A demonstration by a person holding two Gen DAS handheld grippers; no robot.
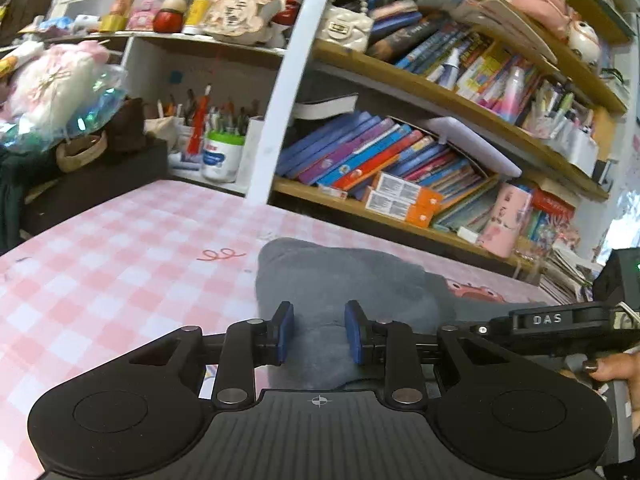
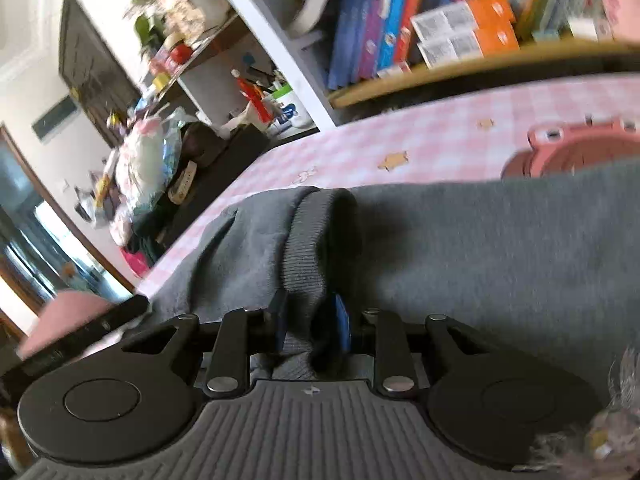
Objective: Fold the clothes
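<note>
A grey sweater (image 1: 344, 280) lies on the pink checked tablecloth (image 1: 120, 264). My left gripper (image 1: 319, 330) is open just above the near part of the sweater, its blue pads (image 1: 285, 332) apart with nothing between them. In the right wrist view the sweater (image 2: 500, 248) fills the middle, with a ribbed cuff or hem (image 2: 306, 248) folded up toward me. My right gripper (image 2: 312, 326) is shut on that ribbed edge, which bunches between the pads. The right gripper's body also shows at the right edge of the left wrist view (image 1: 560, 320).
Bookshelves (image 1: 420, 152) packed with books and boxes stand right behind the table. A white upright post (image 1: 280, 92) and a pen pot (image 1: 222, 156) stand at the back left. A dark box with clutter (image 2: 224, 160) sits off the table's left end.
</note>
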